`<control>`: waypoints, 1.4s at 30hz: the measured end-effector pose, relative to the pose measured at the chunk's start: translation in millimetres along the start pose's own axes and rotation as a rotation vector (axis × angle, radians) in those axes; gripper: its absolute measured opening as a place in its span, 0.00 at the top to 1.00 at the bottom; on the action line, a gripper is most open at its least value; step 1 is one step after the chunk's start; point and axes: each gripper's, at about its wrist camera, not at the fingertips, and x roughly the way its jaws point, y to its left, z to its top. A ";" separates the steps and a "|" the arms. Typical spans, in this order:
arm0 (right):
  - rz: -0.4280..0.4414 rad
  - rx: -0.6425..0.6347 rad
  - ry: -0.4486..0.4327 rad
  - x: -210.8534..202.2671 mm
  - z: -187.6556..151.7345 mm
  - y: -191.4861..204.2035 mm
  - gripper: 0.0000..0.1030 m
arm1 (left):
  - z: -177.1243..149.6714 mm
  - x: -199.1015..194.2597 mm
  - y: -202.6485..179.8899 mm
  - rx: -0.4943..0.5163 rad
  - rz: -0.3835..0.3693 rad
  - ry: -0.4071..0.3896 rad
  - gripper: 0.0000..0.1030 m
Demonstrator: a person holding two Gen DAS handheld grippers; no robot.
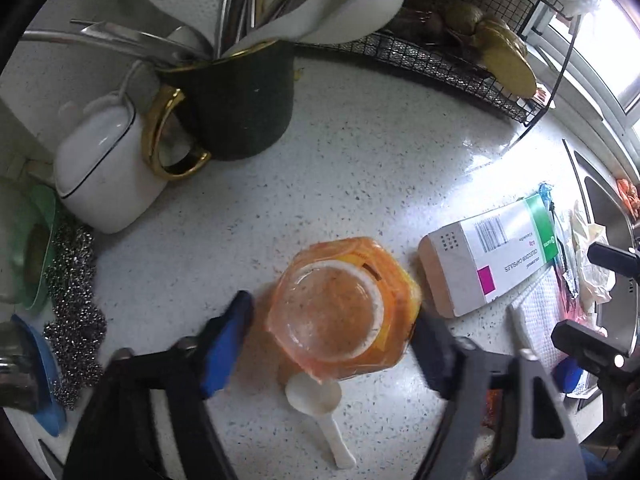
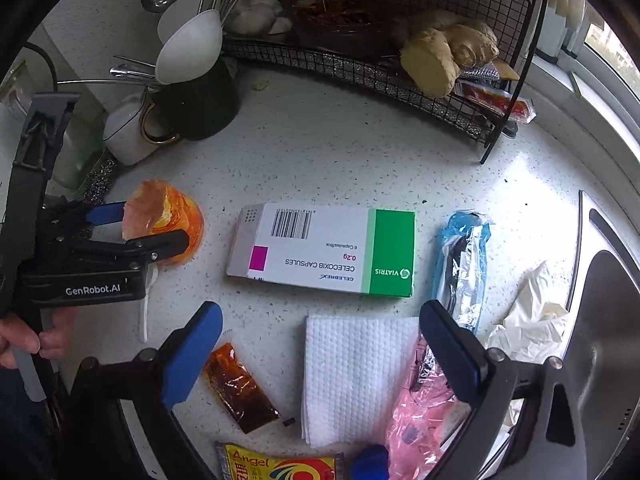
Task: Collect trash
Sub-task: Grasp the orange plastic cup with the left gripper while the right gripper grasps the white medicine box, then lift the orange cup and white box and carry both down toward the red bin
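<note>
Straddling the orange plastic cup (image 1: 344, 312), the left hand-held gripper (image 1: 336, 336) points steeply down at the speckled white surface (image 1: 360, 168). Its jaws stand part-way apart, one blue pad on each side of the cup; a gap shows at the left pad, and contact at the right pad cannot be told. The cup stands upright, mouth up, with a white plastic spoon (image 1: 320, 404) touching its near side.

Relative to the cup:
- The capsule box (image 2: 324, 252) lies flat just to the right.
- The dark mug (image 1: 236, 108), filled with utensils, stands behind it, well apart.
- The white paper towel (image 2: 360, 376) lies beyond the box, toward the camera in the right wrist view.
- The brown sauce sachet (image 2: 240, 388) lies left of the towel.

The right hand-held gripper (image 2: 320, 356) hangs over the paper towel with its jaws wide and nothing between them.
</note>
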 end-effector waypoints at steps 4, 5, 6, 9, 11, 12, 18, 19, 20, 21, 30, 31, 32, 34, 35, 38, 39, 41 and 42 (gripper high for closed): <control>-0.013 -0.051 0.001 -2.3 5.8 -3.4 0.04 | -0.9 -11.0 -6.1 0.004 0.023 -0.031 0.40; -0.005 -0.057 0.004 -2.8 7.4 -5.3 0.04 | -1.7 -16.8 -7.5 0.000 0.028 -0.042 0.40; 0.008 -0.065 0.009 -3.4 9.3 -7.2 0.04 | -3.1 -23.2 -8.2 -0.005 0.027 -0.052 0.40; 0.027 -0.125 0.010 -7.0 15.4 -7.6 0.04 | -7.5 -49.4 -11.6 -0.021 0.018 -0.091 0.40; 0.048 -0.176 0.022 -6.8 22.3 -7.0 0.04 | -12.6 -64.2 -14.3 -0.039 0.012 -0.102 0.40; 0.063 -0.199 0.028 -6.2 25.7 -6.0 0.04 | -15.7 -68.8 -14.9 -0.050 0.010 -0.100 0.40; 0.076 -0.391 0.049 15.3 42.9 14.2 0.04 | -28.6 -69.3 -7.7 -0.110 0.010 -0.069 0.40; 0.086 -0.418 0.062 21.1 43.9 16.6 0.04 | -28.6 -67.3 -5.3 -0.117 0.010 -0.062 0.40; 0.092 -0.451 0.075 27.9 45.8 20.6 0.04 | -28.1 -62.5 -5.3 -0.124 0.006 -0.056 0.40; 0.099 -0.486 0.087 35.2 46.0 24.8 0.04 | -28.0 -59.0 -4.2 -0.131 0.005 -0.048 0.40; 0.125 -0.694 0.166 86.8 47.9 45.9 0.08 | -30.1 -32.6 -0.9 -0.143 0.014 0.004 0.40; 0.126 -0.702 0.175 91.2 46.1 47.9 0.11 | -31.1 -31.0 -0.1 -0.148 0.015 0.007 0.40; 0.129 -0.708 0.149 91.1 44.3 48.4 0.13 | -32.1 -29.3 0.0 -0.151 0.020 0.011 0.40; 0.137 -0.695 0.131 89.7 42.2 48.6 0.23 | -33.9 -28.8 -0.4 -0.157 0.024 0.012 0.40; 0.135 -0.692 0.125 88.9 40.2 48.2 0.30 | -34.4 -29.6 -0.4 -0.161 0.025 0.011 0.40; 0.118 -0.676 0.068 78.4 32.9 48.5 0.34 | -37.1 -40.1 -4.4 -0.162 0.027 -0.007 0.40; 0.110 -0.667 0.053 72.9 32.4 49.3 0.34 | -37.6 -45.4 -7.0 -0.158 0.025 -0.017 0.40; 0.107 -0.648 0.012 55.0 26.1 49.0 0.35 | -39.1 -59.3 -14.8 -0.147 0.026 -0.039 0.40; 0.104 -0.638 -0.010 43.5 21.9 49.5 0.35 | -41.1 -65.5 -18.0 -0.141 0.030 -0.048 0.40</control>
